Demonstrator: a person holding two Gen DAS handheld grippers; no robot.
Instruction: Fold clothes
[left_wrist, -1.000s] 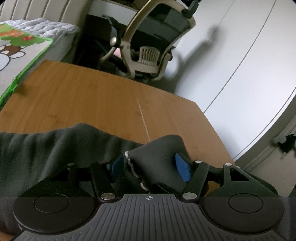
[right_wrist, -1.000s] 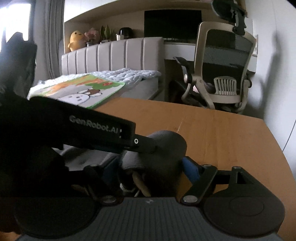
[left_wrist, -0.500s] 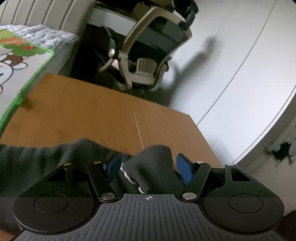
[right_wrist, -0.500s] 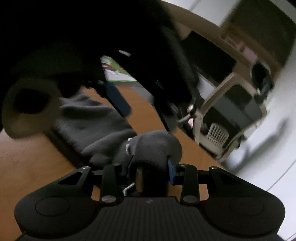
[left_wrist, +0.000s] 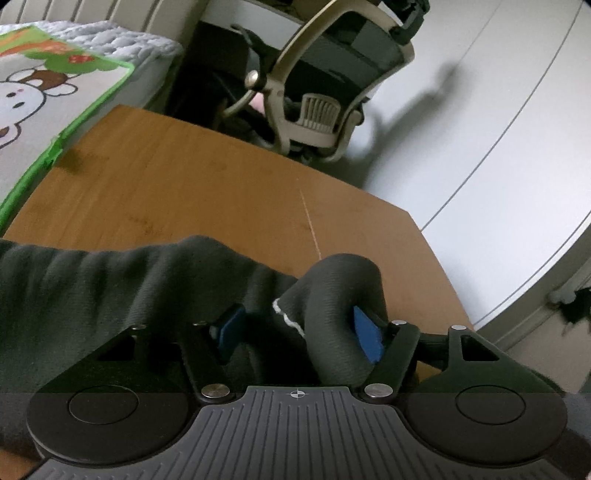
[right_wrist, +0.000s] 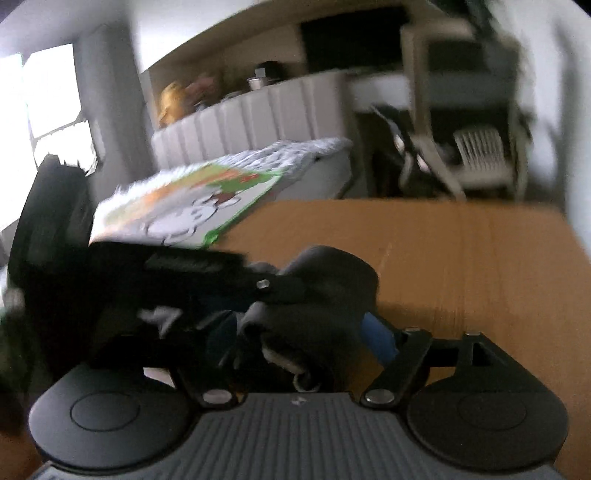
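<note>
1. Your left gripper (left_wrist: 297, 330) has its blue-padded fingers (left_wrist: 365, 339) pinching a bunched fold of the dark grey garment (left_wrist: 110, 288), with a white-stitched edge showing between the pads.
2. From that pinch the garment spreads away to the left across the near part of the wooden table (left_wrist: 207, 184); a rounded hump of cloth rises just above the right pad.
3. Your right gripper (right_wrist: 303, 339) also has its fingers (right_wrist: 380, 338) closed on a bunched roll of the same garment (right_wrist: 332, 280). This view is blurred, so the left pad is hard to make out.
4. In the right wrist view, the left gripper's black body (right_wrist: 147, 280) crosses from the left and touches the cloth right beside your right fingers.
5. Beyond the table's far edge stands an office chair (left_wrist: 332, 85), and to the left lies a bed (left_wrist: 92, 40) with a cartoon-print blanket (left_wrist: 44, 96).
</note>
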